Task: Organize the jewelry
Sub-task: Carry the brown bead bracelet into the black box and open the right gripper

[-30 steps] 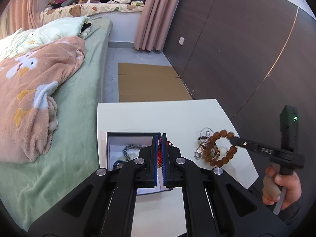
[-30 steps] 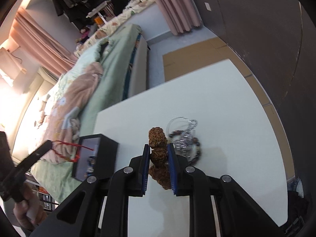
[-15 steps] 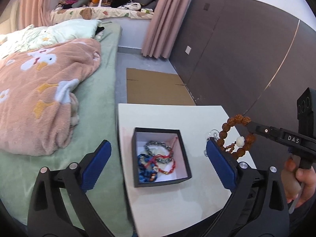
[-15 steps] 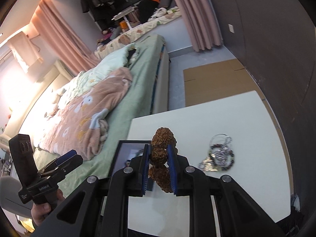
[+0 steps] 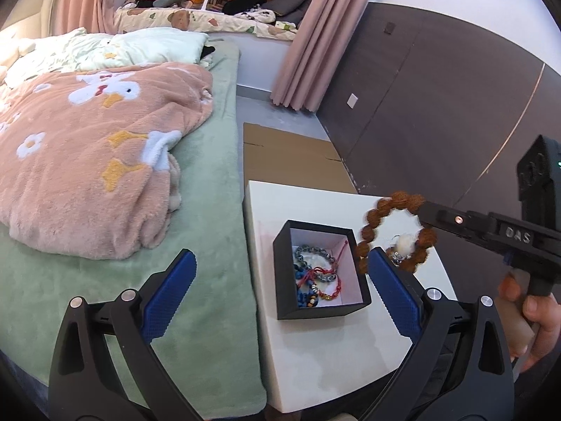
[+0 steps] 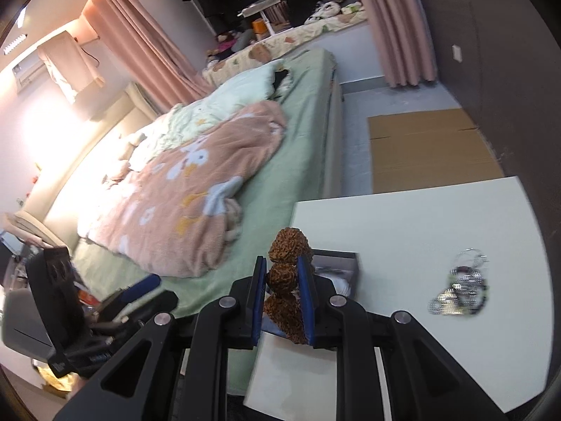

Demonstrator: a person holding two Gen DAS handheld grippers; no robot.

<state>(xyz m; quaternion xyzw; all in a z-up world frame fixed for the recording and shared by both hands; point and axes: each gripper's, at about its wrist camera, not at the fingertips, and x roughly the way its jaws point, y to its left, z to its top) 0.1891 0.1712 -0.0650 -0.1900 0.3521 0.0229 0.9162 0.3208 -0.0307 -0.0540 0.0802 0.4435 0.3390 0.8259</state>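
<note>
The right tool grips a brown bead bracelet in the air beside the black box on the white bench. Next, likely lower it in. The left tool, shut a second ago, now gapes wide, empty.

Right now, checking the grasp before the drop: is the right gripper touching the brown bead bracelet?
Touching. The right wrist view shows the right gripper with both blue pads pressed against beads of the brown bead bracelet.
</note>
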